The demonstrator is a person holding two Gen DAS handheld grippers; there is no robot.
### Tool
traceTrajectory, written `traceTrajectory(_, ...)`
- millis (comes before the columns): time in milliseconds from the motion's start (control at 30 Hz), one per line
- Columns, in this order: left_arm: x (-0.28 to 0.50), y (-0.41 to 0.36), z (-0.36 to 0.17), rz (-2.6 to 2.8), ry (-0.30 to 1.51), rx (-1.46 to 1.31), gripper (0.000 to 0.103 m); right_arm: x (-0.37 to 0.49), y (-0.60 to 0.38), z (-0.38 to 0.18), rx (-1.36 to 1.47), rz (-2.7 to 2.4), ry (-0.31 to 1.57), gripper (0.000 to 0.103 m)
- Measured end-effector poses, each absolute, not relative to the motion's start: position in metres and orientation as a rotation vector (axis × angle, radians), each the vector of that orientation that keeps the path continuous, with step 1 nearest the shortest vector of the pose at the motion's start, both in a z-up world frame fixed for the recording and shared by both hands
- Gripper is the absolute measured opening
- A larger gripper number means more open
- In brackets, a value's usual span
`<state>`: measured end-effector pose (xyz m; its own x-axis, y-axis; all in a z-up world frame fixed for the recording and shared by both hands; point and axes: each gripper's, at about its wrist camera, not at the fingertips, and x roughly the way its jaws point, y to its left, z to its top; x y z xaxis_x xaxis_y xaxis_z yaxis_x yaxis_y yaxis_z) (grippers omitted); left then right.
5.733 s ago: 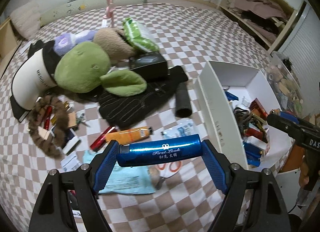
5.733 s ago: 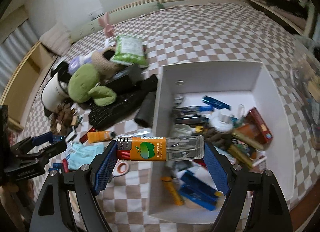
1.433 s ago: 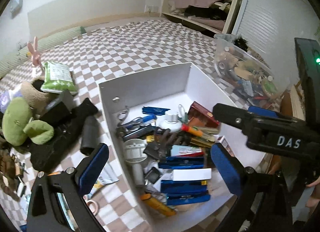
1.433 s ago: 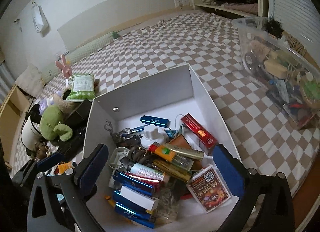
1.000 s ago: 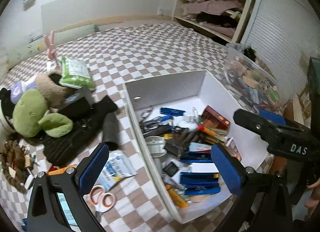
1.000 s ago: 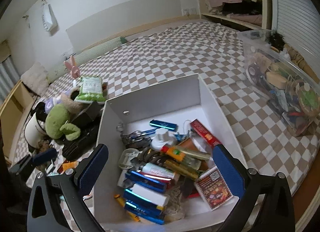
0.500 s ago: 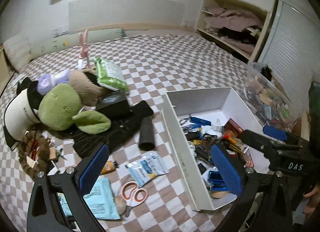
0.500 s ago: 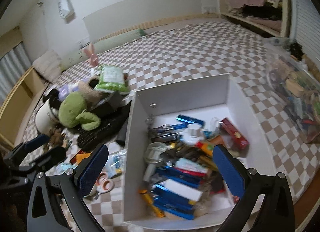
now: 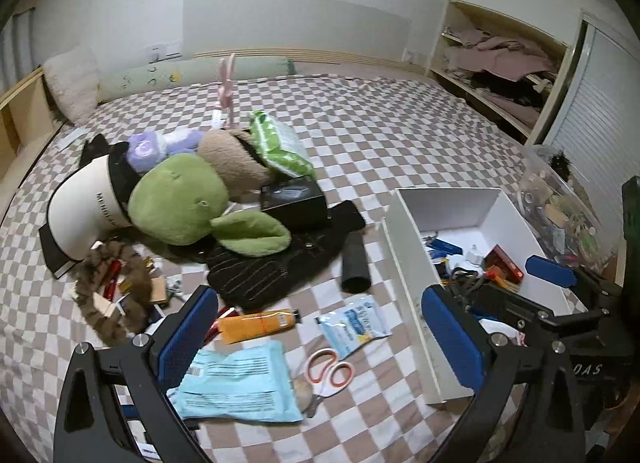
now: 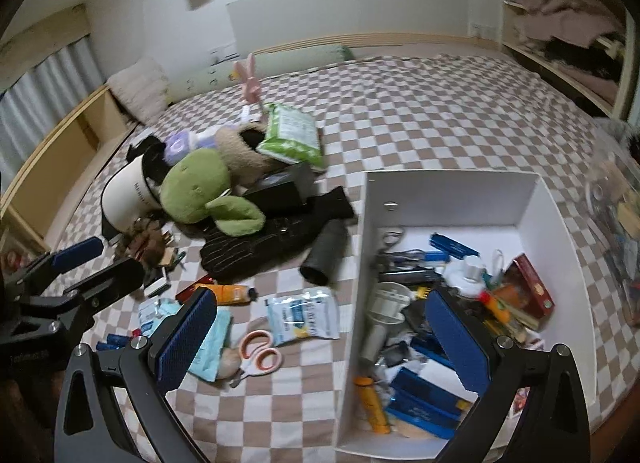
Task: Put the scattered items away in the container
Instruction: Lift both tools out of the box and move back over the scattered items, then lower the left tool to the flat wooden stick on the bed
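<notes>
Both loads now dropped in the white box (image 10: 452, 199), the left gripper (image 9: 320, 337) and right gripper (image 10: 320, 337), jaws wide and empty, have swung back left toward the scissors (image 9: 329, 371).

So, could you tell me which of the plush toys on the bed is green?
The big round plush with the floppy ear, beside the white cap; the others are brown and purple.
</notes>
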<state>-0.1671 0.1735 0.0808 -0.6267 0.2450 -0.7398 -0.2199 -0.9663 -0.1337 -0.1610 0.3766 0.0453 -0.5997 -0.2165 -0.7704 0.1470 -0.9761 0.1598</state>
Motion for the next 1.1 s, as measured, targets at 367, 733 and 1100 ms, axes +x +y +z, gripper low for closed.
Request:
traceTrajectory(367, -0.163, 0.126, 0.08, 2.693, -0.017, -1.233, 0.102, -0.165, 0.338, 0.04, 1.303, -2.57, -0.051, 0.103)
traceTrajectory(733, -0.159, 0.097, 0.069, 2.701, 0.046, -1.294, 0.102, -0.163, 0.311, 0.027, 1.339, -2.491, -0.008, 0.103)
traceTrajectory(1100, -0.15, 0.08, 0.042, 2.647, 0.166, -1.387, 0.102, -0.154, 0.292, 0.007, 1.38, -2.387, 0.099, 0.103)
